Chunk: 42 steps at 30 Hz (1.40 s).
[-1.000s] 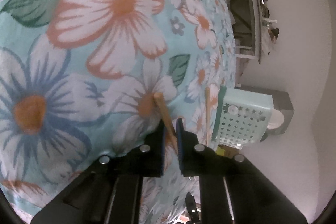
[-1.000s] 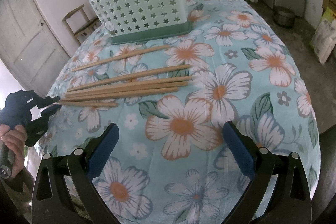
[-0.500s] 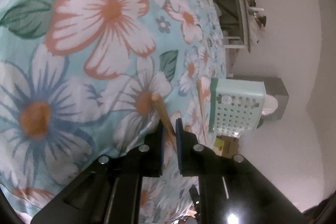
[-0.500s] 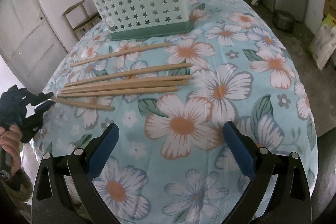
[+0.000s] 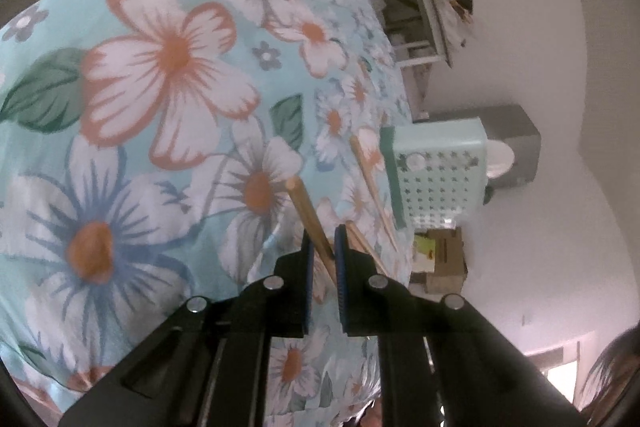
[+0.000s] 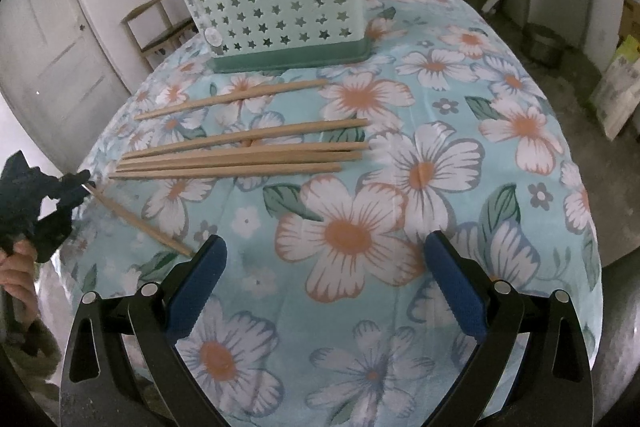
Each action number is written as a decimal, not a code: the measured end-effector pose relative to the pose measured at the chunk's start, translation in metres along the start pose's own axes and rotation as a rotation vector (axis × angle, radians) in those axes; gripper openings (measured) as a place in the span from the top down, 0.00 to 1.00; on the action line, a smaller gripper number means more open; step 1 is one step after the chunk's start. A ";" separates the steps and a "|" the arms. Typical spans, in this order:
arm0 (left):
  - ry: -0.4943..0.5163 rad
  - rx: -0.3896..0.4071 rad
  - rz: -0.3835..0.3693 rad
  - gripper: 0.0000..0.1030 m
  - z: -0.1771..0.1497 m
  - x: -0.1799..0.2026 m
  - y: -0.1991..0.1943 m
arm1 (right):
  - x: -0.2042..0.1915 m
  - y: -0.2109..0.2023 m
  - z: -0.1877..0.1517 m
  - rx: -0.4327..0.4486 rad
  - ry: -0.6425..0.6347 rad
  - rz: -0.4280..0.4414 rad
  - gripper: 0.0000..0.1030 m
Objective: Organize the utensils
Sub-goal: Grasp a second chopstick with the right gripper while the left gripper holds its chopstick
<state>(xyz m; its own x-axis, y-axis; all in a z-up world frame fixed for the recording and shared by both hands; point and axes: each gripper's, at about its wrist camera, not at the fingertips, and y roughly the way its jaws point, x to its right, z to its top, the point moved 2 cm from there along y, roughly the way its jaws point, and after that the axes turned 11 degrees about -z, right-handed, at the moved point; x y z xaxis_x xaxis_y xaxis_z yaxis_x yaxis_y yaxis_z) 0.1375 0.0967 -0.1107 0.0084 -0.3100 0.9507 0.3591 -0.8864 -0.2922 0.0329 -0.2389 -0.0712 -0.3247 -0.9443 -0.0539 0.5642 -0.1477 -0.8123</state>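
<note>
The left claw [image 5: 322, 247] is clamped on one thin wooden chopstick [image 5: 310, 215], long axis slanting off its pads. The mint-green star-perforated plastic caddy [image 6: 276, 3] stands well beyond, across the flowered bench [image 6: 400, 187]. The right claw [image 6: 324, 291] hangs apart, empty.

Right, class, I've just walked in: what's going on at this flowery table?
A person is sorting chopsticks with two hand-held grippers. The left gripper has its jaws shut on one chopstick, gripped near its thin end, angled away from the rest. Several more chopsticks lie loose on the tablecloth in front of the mint star-holed caddy. The right gripper hangs over the cloth with jaws open, holding nothing.
</note>
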 end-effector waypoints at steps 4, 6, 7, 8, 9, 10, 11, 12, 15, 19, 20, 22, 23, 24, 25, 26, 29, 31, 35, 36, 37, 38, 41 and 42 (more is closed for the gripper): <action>0.050 -0.015 0.027 0.90 0.002 0.006 0.000 | 0.005 -0.003 0.005 -0.026 0.023 0.041 0.10; 0.083 -0.017 0.073 0.90 0.004 0.009 0.000 | 0.004 -0.005 0.009 -0.016 0.016 0.035 0.25; 0.114 -0.016 0.116 0.90 0.005 0.011 0.000 | 0.002 -0.007 0.012 -0.010 0.006 0.030 0.28; 0.134 -0.018 0.138 0.89 0.006 0.012 -0.001 | 0.002 -0.007 0.014 -0.005 0.000 0.029 0.33; 0.150 -0.021 0.151 0.89 0.006 0.014 -0.001 | -0.002 -0.009 0.017 0.006 -0.012 0.035 0.40; 0.158 -0.024 0.154 0.89 0.007 0.015 -0.001 | -0.005 -0.010 0.020 0.017 -0.023 0.042 0.43; 0.163 -0.026 0.155 0.89 0.007 0.014 -0.002 | -0.010 -0.012 0.024 0.030 -0.039 0.050 0.46; 0.165 -0.028 0.158 0.89 0.008 0.014 -0.002 | -0.016 -0.013 0.027 0.042 -0.057 0.061 0.52; 0.161 -0.037 0.159 0.89 0.010 0.011 -0.002 | -0.035 -0.015 0.038 0.075 -0.124 0.106 0.61; 0.181 -0.042 0.167 0.89 0.010 0.012 0.000 | -0.066 -0.014 0.059 0.112 -0.260 0.178 0.70; 0.188 -0.043 0.171 0.89 0.011 0.013 0.002 | -0.072 -0.014 0.063 0.117 -0.290 0.193 0.72; 0.202 -0.044 0.177 0.88 0.011 0.015 0.003 | -0.093 -0.008 0.076 0.117 -0.398 0.243 0.73; 0.206 -0.044 0.179 0.88 0.011 0.015 0.004 | -0.100 -0.007 0.078 0.119 -0.431 0.258 0.75; 0.211 -0.044 0.181 0.88 0.011 0.016 0.004 | -0.112 -0.004 0.081 0.120 -0.494 0.277 0.77; 0.214 -0.043 0.181 0.88 0.011 0.016 0.005 | -0.120 -0.001 0.083 0.119 -0.537 0.287 0.78; 0.216 -0.043 0.180 0.88 0.011 0.016 0.005 | -0.132 0.004 0.086 0.118 -0.594 0.298 0.80; 0.221 -0.040 0.178 0.88 0.011 0.016 0.006 | -0.150 0.013 0.096 0.130 -0.663 0.275 0.81; 0.220 -0.040 0.176 0.88 0.011 0.015 0.006 | -0.159 0.020 0.104 0.135 -0.685 0.275 0.81; 0.216 -0.046 0.171 0.88 0.012 0.014 0.006 | -0.185 0.034 0.113 0.138 -0.811 0.287 0.81; 0.216 -0.047 0.171 0.88 0.012 0.014 0.006 | -0.195 0.038 0.114 0.133 -0.848 0.293 0.81; 0.216 -0.048 0.170 0.88 0.013 0.014 0.006 | -0.200 0.042 0.114 0.131 -0.871 0.297 0.80; 0.215 -0.048 0.170 0.88 0.013 0.014 0.006 | -0.206 0.046 0.113 0.126 -0.890 0.301 0.78; 0.213 -0.047 0.170 0.88 0.013 0.013 0.006 | -0.227 0.060 0.112 0.109 -0.958 0.297 0.72; 0.212 -0.046 0.170 0.88 0.014 0.013 0.006 | -0.233 0.065 0.112 0.109 -0.981 0.287 0.72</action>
<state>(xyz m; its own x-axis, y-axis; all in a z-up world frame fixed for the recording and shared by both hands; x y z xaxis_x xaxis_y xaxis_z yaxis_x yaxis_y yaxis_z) 0.1523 0.0919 -0.0982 -0.1326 -0.5163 0.8461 0.3261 -0.8288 -0.4546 0.2300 -0.0614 -0.0467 0.5693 -0.7654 0.3001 0.6041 0.1420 -0.7841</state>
